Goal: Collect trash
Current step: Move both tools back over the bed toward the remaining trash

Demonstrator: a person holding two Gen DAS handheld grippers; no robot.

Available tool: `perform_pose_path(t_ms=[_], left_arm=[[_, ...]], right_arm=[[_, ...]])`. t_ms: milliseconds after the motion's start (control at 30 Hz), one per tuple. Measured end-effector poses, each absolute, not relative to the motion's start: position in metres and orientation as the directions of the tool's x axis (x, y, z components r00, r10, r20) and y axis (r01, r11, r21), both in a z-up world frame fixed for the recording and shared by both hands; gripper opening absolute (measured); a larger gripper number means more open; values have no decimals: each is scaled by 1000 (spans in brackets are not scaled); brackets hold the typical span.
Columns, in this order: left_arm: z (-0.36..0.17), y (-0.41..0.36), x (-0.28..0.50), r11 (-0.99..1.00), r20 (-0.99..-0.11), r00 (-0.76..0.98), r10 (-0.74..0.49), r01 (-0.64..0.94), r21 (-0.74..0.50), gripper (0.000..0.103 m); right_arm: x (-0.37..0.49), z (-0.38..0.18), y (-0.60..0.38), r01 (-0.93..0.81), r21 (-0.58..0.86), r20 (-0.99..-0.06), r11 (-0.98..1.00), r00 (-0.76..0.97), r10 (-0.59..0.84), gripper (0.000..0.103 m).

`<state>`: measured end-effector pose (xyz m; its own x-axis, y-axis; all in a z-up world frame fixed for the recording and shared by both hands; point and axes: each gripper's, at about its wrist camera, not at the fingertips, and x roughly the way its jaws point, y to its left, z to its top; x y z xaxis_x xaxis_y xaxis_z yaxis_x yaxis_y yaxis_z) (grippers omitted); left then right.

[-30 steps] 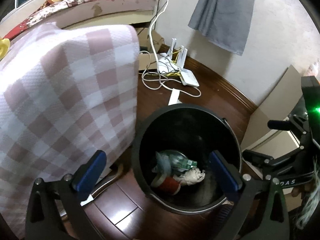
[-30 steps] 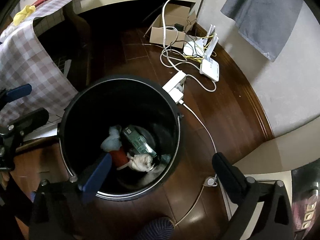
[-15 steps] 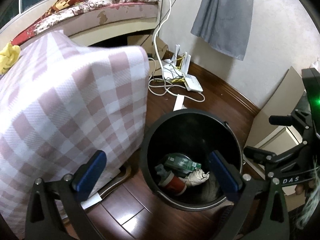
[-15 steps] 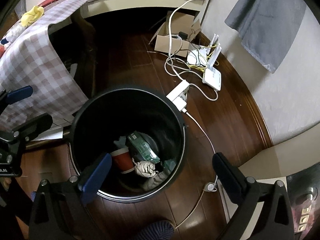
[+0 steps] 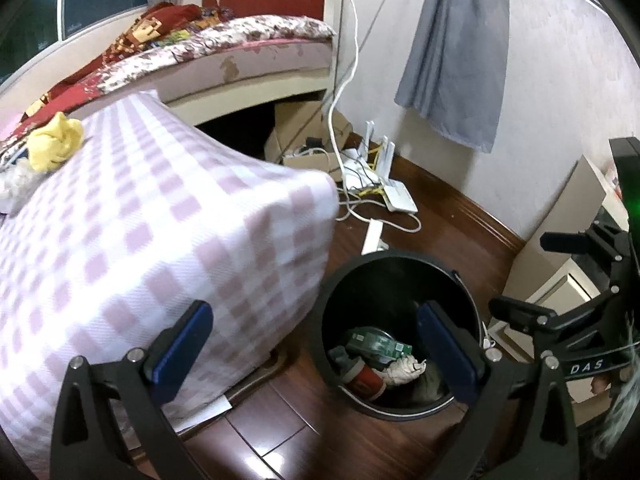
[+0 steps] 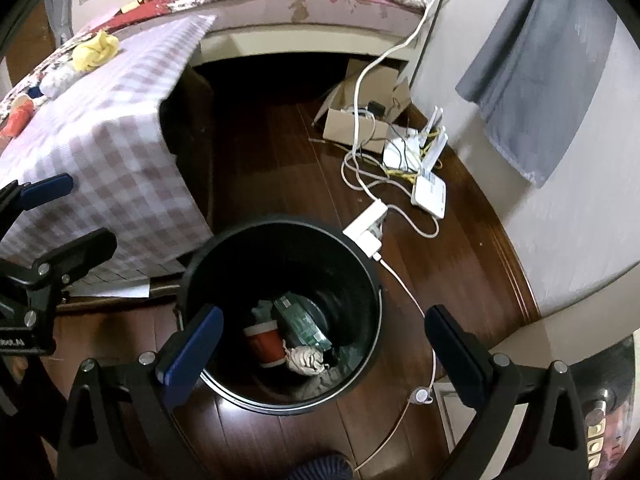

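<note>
A black trash bin (image 5: 344, 280) (image 6: 360, 256) stands on the dark wood floor, holding a red cup (image 6: 266, 342), a green packet (image 6: 300, 320) and crumpled paper (image 6: 306, 360). My left gripper (image 5: 314, 348) is open and empty above the bin's left side. My right gripper (image 6: 324, 348) is open and empty above the bin. A crumpled yellow piece (image 5: 56, 142) (image 6: 94, 50) lies on the checked table top, with other small items (image 6: 20, 114) beside it.
A table with a pink checked cloth (image 5: 140, 248) (image 6: 104, 160) stands left of the bin. Routers, cables and a power strip (image 6: 366, 228) lie on the floor by a cardboard box (image 6: 360, 120). A bed (image 5: 240, 52) is behind; a wall with grey cloth (image 5: 456, 48) is right.
Both grippers have risen and pulled back from the bin, so it looks smaller and lower. The table top with the yellow piece has come into view. Both stay open.
</note>
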<state>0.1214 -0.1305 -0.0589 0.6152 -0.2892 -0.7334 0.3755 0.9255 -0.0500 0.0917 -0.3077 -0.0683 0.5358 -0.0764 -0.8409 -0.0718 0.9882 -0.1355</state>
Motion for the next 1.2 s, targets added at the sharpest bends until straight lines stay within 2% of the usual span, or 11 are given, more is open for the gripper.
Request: perform_pose_path(t_ms=[467,1200], left_arm=[[-27,-75,116,962,-676,702,-222,271,-34,102],[-10,89,100,998,-627,778,52,-59,9,102]], right_arm=[[97,-27,-256,-157,-134,-779,979,627,-6,102],[135,4,-106,-410,-72,-688,909,680,253,102]])
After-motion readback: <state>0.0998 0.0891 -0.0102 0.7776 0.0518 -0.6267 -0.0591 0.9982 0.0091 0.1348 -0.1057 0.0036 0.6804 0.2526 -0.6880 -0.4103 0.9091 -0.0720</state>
